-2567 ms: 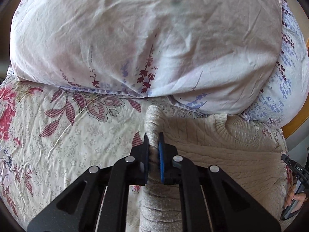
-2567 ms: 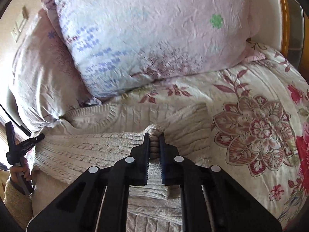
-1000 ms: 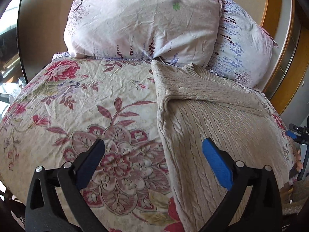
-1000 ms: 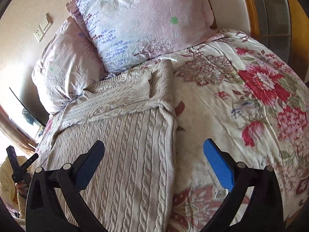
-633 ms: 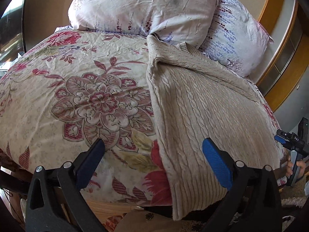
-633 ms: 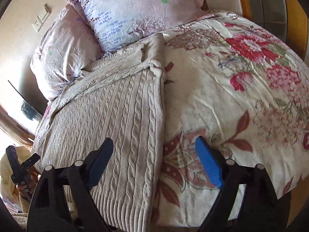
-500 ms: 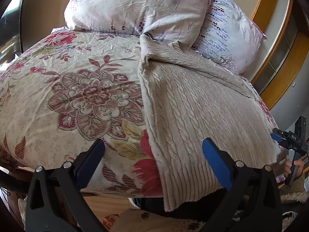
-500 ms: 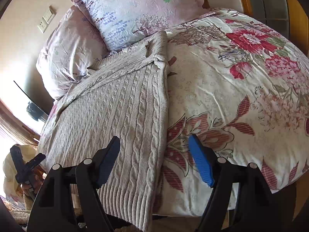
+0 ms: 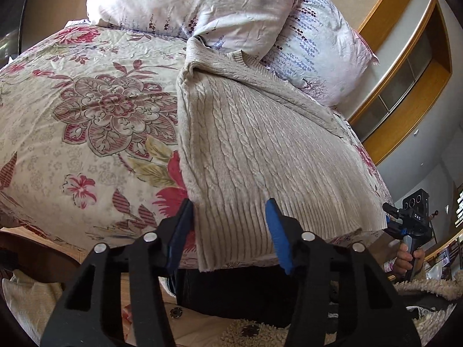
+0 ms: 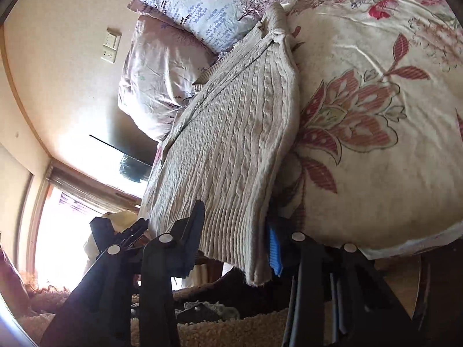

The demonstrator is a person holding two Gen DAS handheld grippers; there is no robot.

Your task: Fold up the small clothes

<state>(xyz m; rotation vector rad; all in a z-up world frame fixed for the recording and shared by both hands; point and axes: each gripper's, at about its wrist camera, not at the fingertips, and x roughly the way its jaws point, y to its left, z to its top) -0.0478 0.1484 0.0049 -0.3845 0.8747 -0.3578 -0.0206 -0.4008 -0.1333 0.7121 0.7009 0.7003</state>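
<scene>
I hold both grippers at the foot edge of the bed, where the cream cable-knit sweater [image 9: 260, 150] lies spread on the floral duvet [image 9: 86, 121]. Its ribbed hem [image 9: 249, 231] hangs a little over the mattress edge toward me, and its collar end reaches up at about 12 o'clock, touching the two flowered pillows [image 9: 202, 8].

My left gripper [image 9: 228, 231] is narrowing: its jaws are closing around the sweater's left hem corner. That corner sits between the blue pads [image 9: 277, 234], the left pad just outside the sweater's side edge at 9 o'clock, the right pad over the ribbing at 3 o'clock. From the left wrist view I cannot tell for sure that the pads press the knit yet; a gap shows on the right side.

My right gripper [image 10: 235, 237] is also closing, on the opposite hem corner. In the right wrist view the ribbed corner [image 10: 240, 240] hangs down between the jaws, with the dark pad at 9 o'clock overlapping the ribbing and the blue pad [image 10: 274, 248] at 3 o'clock right beside the sweater's side edge. The view is rolled, so the bed tilts up toward 1 o'clock.

In the left wrist view my right hand [image 9: 405, 260] shows at 4 o'clock, fingers wrapped on the gripper's handle. A shaggy rug [image 10: 231, 329] lies below the bed at 6 o'clock.
</scene>
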